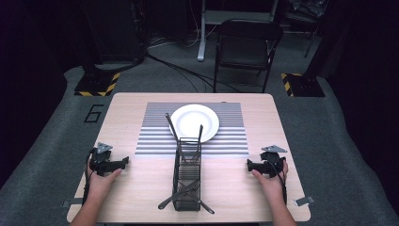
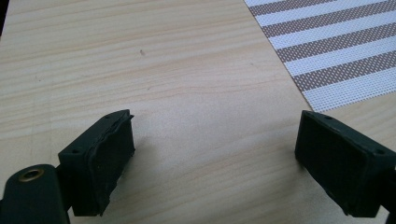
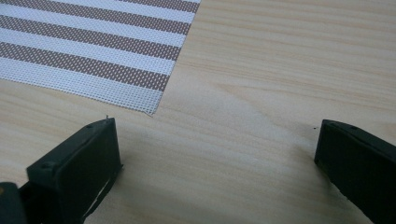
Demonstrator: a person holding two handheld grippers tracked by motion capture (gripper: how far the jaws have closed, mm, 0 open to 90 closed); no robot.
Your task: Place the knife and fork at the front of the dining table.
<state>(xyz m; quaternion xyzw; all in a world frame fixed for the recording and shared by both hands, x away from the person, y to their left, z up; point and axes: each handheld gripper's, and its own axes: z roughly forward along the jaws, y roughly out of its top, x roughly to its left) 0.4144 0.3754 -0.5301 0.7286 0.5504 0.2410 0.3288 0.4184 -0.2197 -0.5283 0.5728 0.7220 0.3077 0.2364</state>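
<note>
Resting on bare wood, jaws spread wide and holding nothing: left gripper (image 2: 212, 154), near the left edge of the light wooden table (image 1: 136, 188); its black rubber pads (image 2: 109, 161) stand far apart with only wood grain between them.

Right gripper (image 3: 215, 163), near the right edge of the table: jaws likewise wide apart, empty, over bare wood just off the near right corner of the mat.

Hands: left hand (image 1: 101, 181) and right hand (image 1: 270, 181), each gripping its tool from the near edge.

Black wire-mesh cutlery basket (image 1: 187, 181), long and narrow, midway between the two grippers and well apart from both, running from the near edge toward the middle; dark utensils (image 1: 181, 193) lie in its near end, and two dark handles (image 1: 172, 127) rise from its far end.

Grey-and-white striped woven placemat (image 1: 155, 136), centre of the table toward the far edge.

Round white plate (image 1: 194, 122), on the placemat, just beyond the basket's far end.
</note>
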